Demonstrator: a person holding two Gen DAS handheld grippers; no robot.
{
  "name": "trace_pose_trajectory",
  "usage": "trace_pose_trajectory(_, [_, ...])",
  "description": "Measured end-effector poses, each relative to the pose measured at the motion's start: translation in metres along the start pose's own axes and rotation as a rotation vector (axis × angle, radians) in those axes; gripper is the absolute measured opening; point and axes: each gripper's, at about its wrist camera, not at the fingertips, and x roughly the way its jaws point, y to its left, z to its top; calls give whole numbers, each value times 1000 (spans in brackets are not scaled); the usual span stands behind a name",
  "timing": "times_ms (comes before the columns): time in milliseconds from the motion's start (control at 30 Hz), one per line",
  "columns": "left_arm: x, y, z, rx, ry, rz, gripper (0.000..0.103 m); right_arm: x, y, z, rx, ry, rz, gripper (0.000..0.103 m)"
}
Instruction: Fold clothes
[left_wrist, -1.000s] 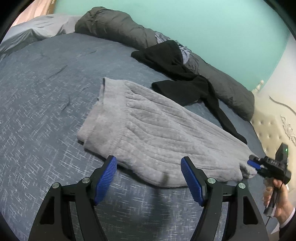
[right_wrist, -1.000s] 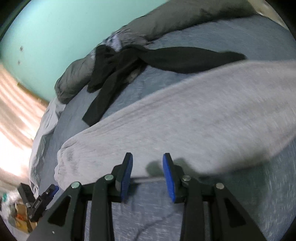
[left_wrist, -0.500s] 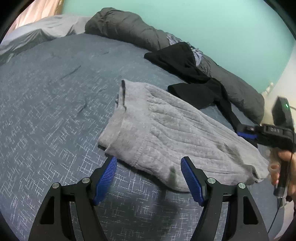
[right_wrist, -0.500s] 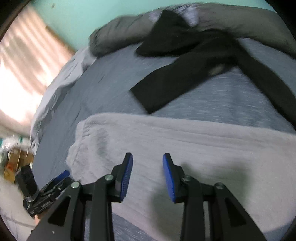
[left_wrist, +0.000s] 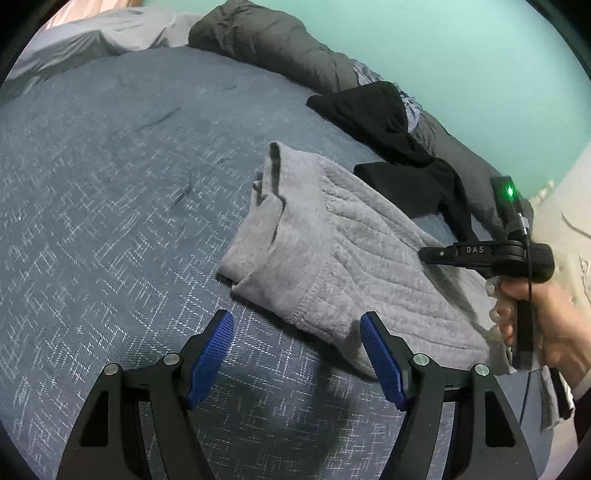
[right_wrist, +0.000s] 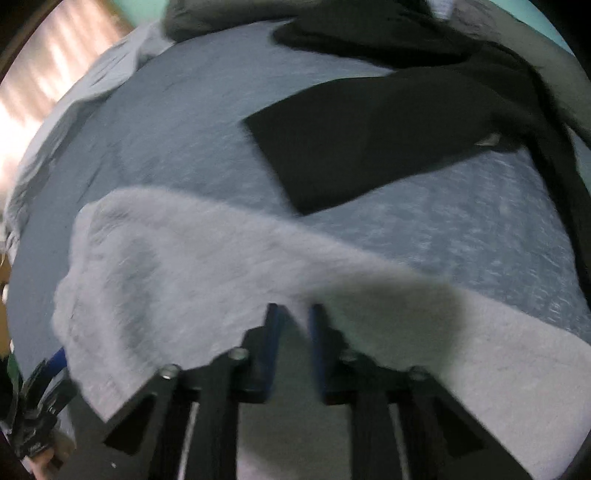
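A grey ribbed garment (left_wrist: 351, 258) lies folded lengthwise on the blue bedspread (left_wrist: 110, 184). My left gripper (left_wrist: 297, 325) hovers open just short of its near hem, with nothing between the fingers. My right gripper (left_wrist: 424, 254), held by a hand (left_wrist: 546, 317), reaches over the garment's right part. In the right wrist view its jaws are closing to a narrow gap at the right gripper (right_wrist: 295, 314), with grey garment (right_wrist: 166, 258) fabric pinched between them and rising to the tips. The left gripper (right_wrist: 40, 387) shows blurred at the lower left.
A black garment (left_wrist: 388, 122) sprawls beyond the grey one, and the black garment (right_wrist: 369, 129) fills the top of the right wrist view. A rolled dark grey duvet (left_wrist: 266, 40) lines the green wall. Pale bedding (left_wrist: 92, 40) lies at the far left.
My right gripper swept from the garment's far end in over its middle and narrowed its jaws onto the fabric. The left gripper drifted slightly and stayed open.
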Motion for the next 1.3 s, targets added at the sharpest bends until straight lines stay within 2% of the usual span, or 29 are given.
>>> trace_pose_trajectory(67, [0,1,0,-6,-1,-4,74,-1,-9,3,30,-11,-9,5])
trace_pose_trajectory(233, [-4,-1,2,5,-10,2,74,-17,-9,6,46,-70,62,8])
trace_pose_trajectory(300, [-5,-1,1,7,-9,5,74,-17,4,9,-5,-61,76,8])
trace_pose_trajectory(367, [-6,0,0,9,-6,6,75,-15,10,11,-35,-48,54,8])
trace_pose_trajectory(567, [-5,9,4,-28,-15,24,75,5,-9,0,3,41,-6,8])
trace_pose_trajectory(600, [-6,12,5,-35,-16,26,75,4,-13,-2,10,31,-12,5])
trace_pose_trajectory(733, [-7,19,8,-62,-30,23,75,-15,-25,-3,42,-59,17,6])
trace_pose_trajectory(933, [-2,19,16,-71,-36,-6,74,-19,-28,-13,46,-31,62,6])
trace_pose_trajectory(1000, [-2,18,17,-61,-38,-23,71,-25,-26,-18,48,-43,99,6])
trace_pose_trajectory(1067, [-1,17,18,-58,-39,-45,62,-29,-23,-21,38,-57,116,6])
trace_pose_trajectory(1133, [1,15,18,-58,-41,-63,59,-32,-21,-23,41,-66,139,6])
trace_pose_trajectory(1167, [3,14,19,-52,-40,-65,54,-32,-22,-24,46,-69,149,6])
trace_pose_trajectory(1300, [6,19,21,-69,-34,-77,42,-33,-19,-30,44,-69,153,6])
